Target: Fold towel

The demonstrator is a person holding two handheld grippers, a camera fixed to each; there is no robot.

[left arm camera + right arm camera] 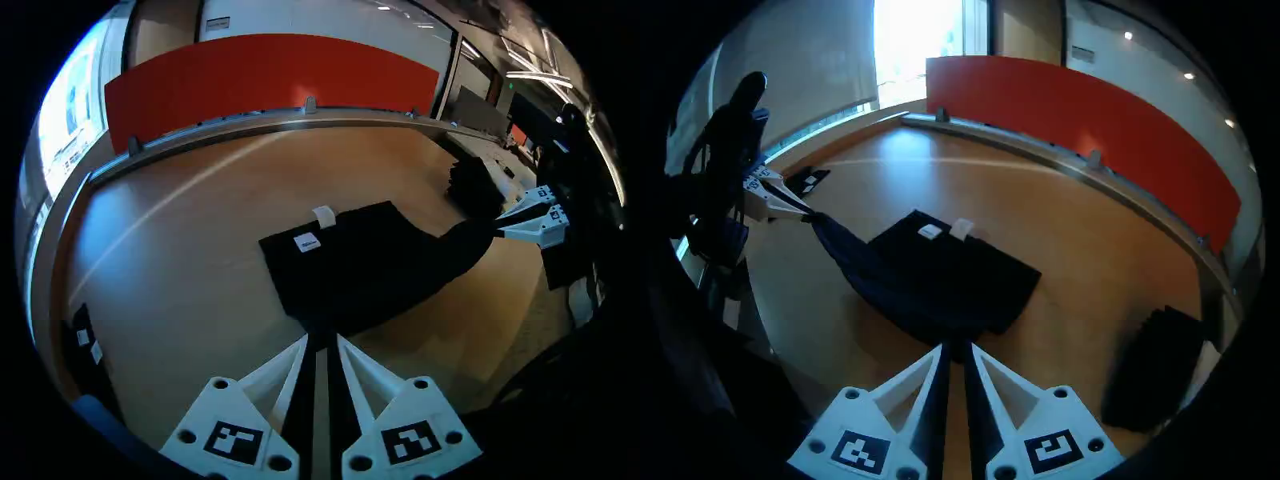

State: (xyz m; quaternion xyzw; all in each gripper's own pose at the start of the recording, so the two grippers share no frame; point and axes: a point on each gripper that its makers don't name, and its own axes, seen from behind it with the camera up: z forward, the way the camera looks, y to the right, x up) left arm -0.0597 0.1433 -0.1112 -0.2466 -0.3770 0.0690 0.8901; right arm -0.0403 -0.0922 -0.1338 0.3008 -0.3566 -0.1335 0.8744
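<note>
Mid first fold: gripping near corners of the dark towel (360, 256) at twelve o'clock on the tabletop (200, 240) with left tool (320, 352) and right tool (954, 356) both clamped shut, next likely an even carry to the far edge.

White jaws, black-and-white square markers (235, 442)

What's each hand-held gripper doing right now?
Left hand-held gripper: closed, pinching a corner of the towel.
Right hand-held gripper: closed, pinching another corner of the towel.
</note>
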